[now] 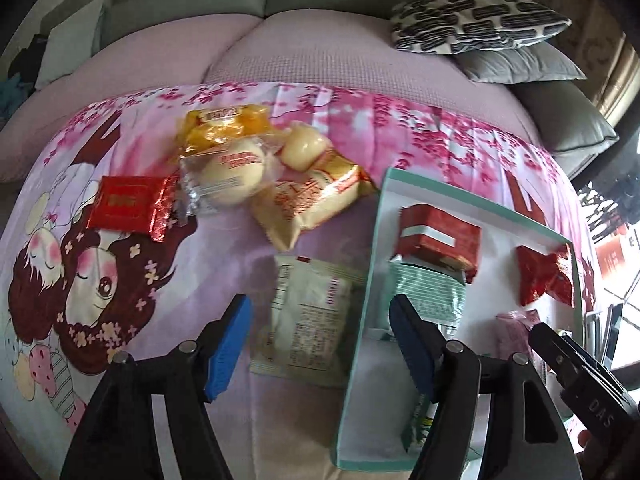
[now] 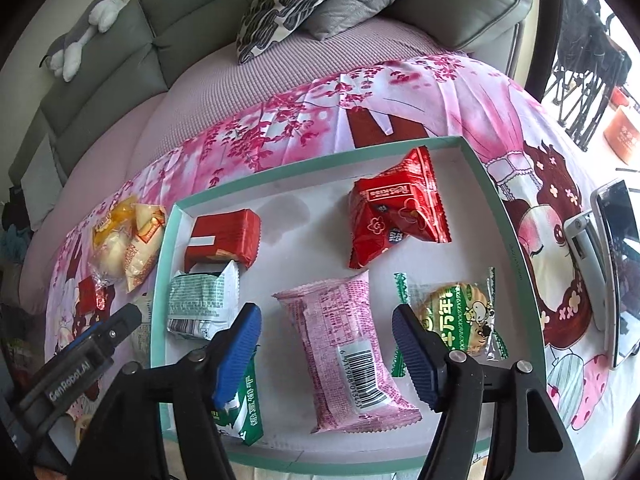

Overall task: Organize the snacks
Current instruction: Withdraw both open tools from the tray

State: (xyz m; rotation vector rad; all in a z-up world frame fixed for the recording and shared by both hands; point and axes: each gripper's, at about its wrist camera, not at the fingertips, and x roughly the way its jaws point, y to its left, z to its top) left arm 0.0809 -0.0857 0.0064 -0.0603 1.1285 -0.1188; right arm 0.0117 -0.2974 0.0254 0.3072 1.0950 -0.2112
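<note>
- Our left gripper (image 1: 320,340) hangs over the printed pink cloth (image 1: 420,136), jaws standing partly apart with nothing gripped; a pale cream packet (image 1: 310,320) lies on the cloth in the gap between the blue pads, and we see no pad pressing on it.
- Our right gripper (image 2: 326,350) hovers over the teal-rimmed tray (image 2: 320,162), jaws likewise partly apart and empty; the pink packet (image 2: 348,344) lies flat on the tray floor between the pads, apart from both.
- Inside the tray we count a red box-shaped packet (image 2: 224,242) resting on a grey-green packet (image 2: 202,306), a crinkled red bag (image 2: 394,220) toward the far side, a round biscuit in a green-edged wrapper (image 2: 454,316) just right of the pink packet, and a green and white packet (image 2: 244,416) at the near left corner under our right gripper's left finger.
- Left of the tray, still loose on the cloth, we see a heap of yellow and cream bun packets (image 1: 256,160) and a flat red packet (image 1: 128,206) beside it.
- A patterned cushion (image 1: 472,20) sits on the sofa behind, and a phone (image 2: 618,264) on the cloth right of the tray.
</note>
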